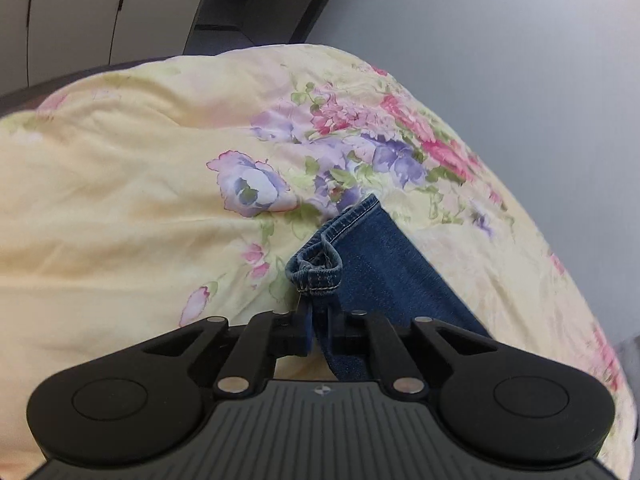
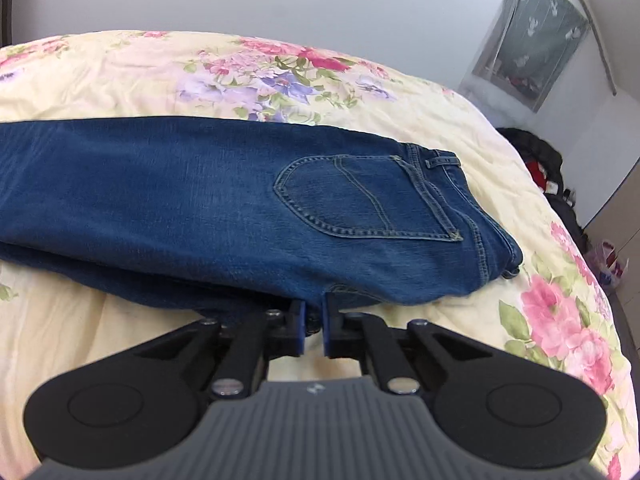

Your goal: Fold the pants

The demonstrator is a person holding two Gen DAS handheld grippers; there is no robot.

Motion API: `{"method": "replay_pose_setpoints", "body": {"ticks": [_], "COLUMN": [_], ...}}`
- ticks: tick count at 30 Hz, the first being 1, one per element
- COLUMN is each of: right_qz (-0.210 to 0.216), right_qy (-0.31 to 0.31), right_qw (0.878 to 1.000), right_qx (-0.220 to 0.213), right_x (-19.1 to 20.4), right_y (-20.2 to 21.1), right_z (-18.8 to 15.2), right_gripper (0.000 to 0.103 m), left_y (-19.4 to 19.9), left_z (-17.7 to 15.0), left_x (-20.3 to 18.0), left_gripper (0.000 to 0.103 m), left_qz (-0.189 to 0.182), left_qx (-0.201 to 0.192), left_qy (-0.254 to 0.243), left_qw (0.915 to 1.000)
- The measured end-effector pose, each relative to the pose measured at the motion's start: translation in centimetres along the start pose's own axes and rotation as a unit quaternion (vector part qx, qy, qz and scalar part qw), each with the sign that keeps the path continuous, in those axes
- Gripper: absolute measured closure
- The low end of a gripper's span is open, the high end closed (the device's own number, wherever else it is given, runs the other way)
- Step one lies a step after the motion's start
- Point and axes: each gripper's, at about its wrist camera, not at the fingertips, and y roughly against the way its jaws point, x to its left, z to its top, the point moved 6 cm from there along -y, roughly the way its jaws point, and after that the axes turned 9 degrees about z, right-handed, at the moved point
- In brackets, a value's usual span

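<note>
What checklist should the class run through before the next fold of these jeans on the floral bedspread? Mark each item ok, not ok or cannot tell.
1. Left gripper shut on the jeans near the leg hem: ok.
2. Right gripper shut on the near edge of the jeans by the seat: ok.
3. Legs stacked, back pocket facing up: ok.
4. Both layers caught in each grip: cannot tell.
5. Denim lying smooth: ok in the right view; the hem is curled.
6. Floral bedspread bare beyond the hem: ok.
</note>
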Motion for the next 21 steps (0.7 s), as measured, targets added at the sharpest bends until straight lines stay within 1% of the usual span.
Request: {"method": "replay_pose_setpoints", "body": {"ticks": [1,3,6,8,9,10,11,12,13,15,17,18,19,21], "right_qz": [-0.001,-0.007,0.004,0.017,0.02,0.025,0.031,0.033,0.034,0.035,0.039,0.044,0.05,0.068], "right_qy": [0.012,0.036,0.024,0.031,0.032,0.03,0.027,0.023,0.022,0.029,0.038,0.04,0.042,0.051], "right_qw": [1.0,0.999,0.999,0.998,0.998,0.998,0.998,0.998,0.998,0.998,0.998,0.998,0.998,0.996], "right_qx": [0.011,0.024,0.047,0.052,0.051,0.052,0.056,0.058,0.057,0.045,0.028,0.018,0.009,-0.001], "right_x": [0.1,0.8,0.9,0.9,0.8,0.8,0.7,0.6,0.6,0.9,1.6,2.0,2.5,4.0], "right_y": [-0.6,-1.9,-3.5,-3.6,-3.2,-2.8,-2.4,-2.0,-1.5,-0.5,0.6,1.0,1.4,1.5], "right_z": [-0.4,-1.3,-2.8,-3.3,-3.3,-3.3,-3.2,-3.2,-3.1,-2.7,-2.0,-1.6,-1.1,-0.1], "right_gripper": [0.103,0.103,0.103,0.102,0.101,0.098,0.097,0.095,0.094,0.094,0.089,0.086,0.082,0.08], "left_y": [-0.7,-2.3,-3.5,-3.3,-2.9,-2.4,-1.8,-1.3,-0.8,0.0,0.3,0.1,-0.2,-1.5], "left_z": [-0.3,-1.0,-2.1,-2.1,-1.9,-1.6,-1.3,-1.0,-0.9,-0.9,-1.5,-2.0,-2.5,-3.5], "left_x": [0.2,0.8,1.6,2.1,2.4,2.7,3.0,3.3,3.6,4.2,4.5,4.6,4.6,4.5], "left_gripper": [0.096,0.096,0.094,0.084,0.075,0.07,0.069,0.064,0.053,0.042,0.036,0.033,0.032,0.032], "left_qz": [0.009,0.02,0.018,0.012,0.013,0.015,0.02,0.021,0.015,-0.019,-0.058,-0.071,-0.079,-0.084], "left_qx": [0.008,0.023,0.034,0.041,0.04,0.037,0.035,0.032,0.032,0.04,0.055,0.062,0.072,0.087], "left_qy": [-0.007,-0.001,0.003,0.006,0.004,0.006,0.01,0.014,0.02,0.051,0.086,0.1,0.111,0.131], "left_qw": [0.9999,0.9995,0.9993,0.9991,0.9991,0.9992,0.9992,0.9992,0.9992,0.9977,0.9931,0.9905,0.9881,0.984]}}
